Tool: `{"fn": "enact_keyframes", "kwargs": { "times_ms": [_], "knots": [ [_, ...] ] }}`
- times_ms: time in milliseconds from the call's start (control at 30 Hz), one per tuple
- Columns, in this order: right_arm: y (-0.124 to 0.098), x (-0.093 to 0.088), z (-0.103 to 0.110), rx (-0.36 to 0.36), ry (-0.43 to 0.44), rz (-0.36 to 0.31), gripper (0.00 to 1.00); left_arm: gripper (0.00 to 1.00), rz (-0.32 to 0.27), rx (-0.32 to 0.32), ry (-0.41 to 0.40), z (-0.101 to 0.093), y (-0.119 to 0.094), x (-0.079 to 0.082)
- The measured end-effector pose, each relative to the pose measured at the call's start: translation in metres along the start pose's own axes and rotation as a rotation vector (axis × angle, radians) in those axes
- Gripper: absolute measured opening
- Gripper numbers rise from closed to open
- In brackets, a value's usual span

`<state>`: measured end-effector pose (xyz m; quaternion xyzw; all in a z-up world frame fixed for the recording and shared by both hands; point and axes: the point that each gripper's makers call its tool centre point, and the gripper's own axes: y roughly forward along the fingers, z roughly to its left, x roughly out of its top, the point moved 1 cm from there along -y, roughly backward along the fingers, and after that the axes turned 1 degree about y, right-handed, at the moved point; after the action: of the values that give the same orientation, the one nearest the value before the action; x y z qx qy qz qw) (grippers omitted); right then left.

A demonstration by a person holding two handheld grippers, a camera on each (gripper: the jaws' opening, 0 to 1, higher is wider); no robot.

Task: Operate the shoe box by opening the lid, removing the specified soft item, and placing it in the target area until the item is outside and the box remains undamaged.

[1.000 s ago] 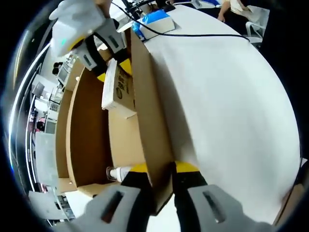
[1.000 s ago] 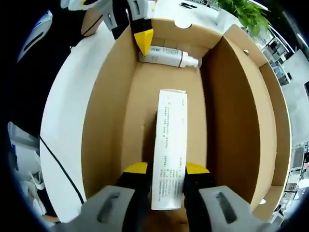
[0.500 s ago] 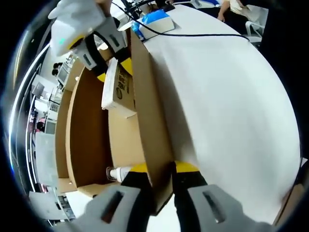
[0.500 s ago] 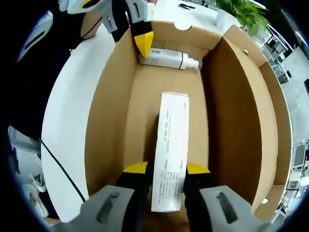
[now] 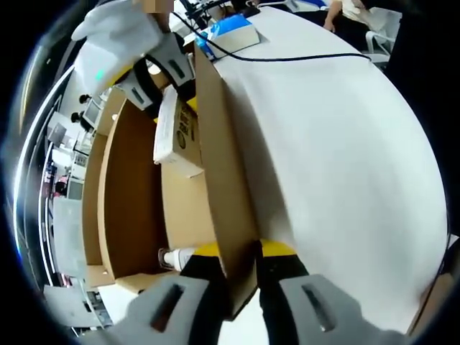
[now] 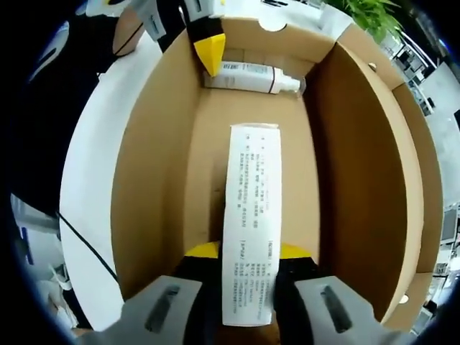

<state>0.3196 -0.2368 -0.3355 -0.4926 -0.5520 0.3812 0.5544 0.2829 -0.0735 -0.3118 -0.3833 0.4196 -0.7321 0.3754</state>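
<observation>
The white carton (image 6: 249, 230) carries rows of small dark print along its upper face, too fine to read. In the left gripper view its side (image 5: 181, 131) bears larger dark characters, also illegible.

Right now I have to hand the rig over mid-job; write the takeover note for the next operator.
Left gripper: shut on the shoe box side wall, steadying it.
Right gripper: shut on the white carton, holding it inside the box above the floor.
White bottle lies at the far end wall.
Done: the box is open and the carton is gripped.
Left: lift the carton clear of the walls, set it on the white table, then release the box undamaged.
</observation>
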Motion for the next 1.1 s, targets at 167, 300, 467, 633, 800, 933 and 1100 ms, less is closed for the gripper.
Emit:
{"fn": "enact_keyframes", "kwargs": {
  "times_ms": [167, 300, 467, 633, 800, 933, 1100],
  "knots": [
    [0.0004, 0.0001, 0.0013, 0.003, 0.017, 0.000, 0.23, 0.13, -0.001, 0.000, 0.002, -0.0001, 0.0003, 0.0008],
    [0.0007, -0.0002, 0.0020, -0.013, 0.015, -0.006, 0.23, 0.13, 0.001, 0.000, 0.001, -0.0003, 0.0005, 0.0010],
    [0.0011, -0.0012, 0.0014, -0.021, 0.100, 0.003, 0.23, 0.13, 0.003, 0.001, 0.001, -0.0004, 0.0003, 0.0005],
    [0.0014, -0.0016, 0.0000, -0.006, 0.104, -0.003, 0.23, 0.13, 0.004, 0.001, 0.000, 0.0000, 0.0004, 0.0004],
    [0.0010, -0.0024, 0.0002, -0.012, 0.141, -0.018, 0.23, 0.13, 0.005, 0.000, 0.002, 0.0001, 0.0004, 0.0005],
    [0.0003, -0.0033, 0.0003, -0.031, 0.184, -0.041, 0.23, 0.13, 0.005, 0.000, 0.003, 0.0008, 0.0005, 0.0003],
    [-0.0008, -0.0040, 0.0006, -0.055, 0.228, -0.064, 0.22, 0.13, 0.008, 0.000, 0.006, 0.0005, 0.0004, 0.0007]
  ]
}}
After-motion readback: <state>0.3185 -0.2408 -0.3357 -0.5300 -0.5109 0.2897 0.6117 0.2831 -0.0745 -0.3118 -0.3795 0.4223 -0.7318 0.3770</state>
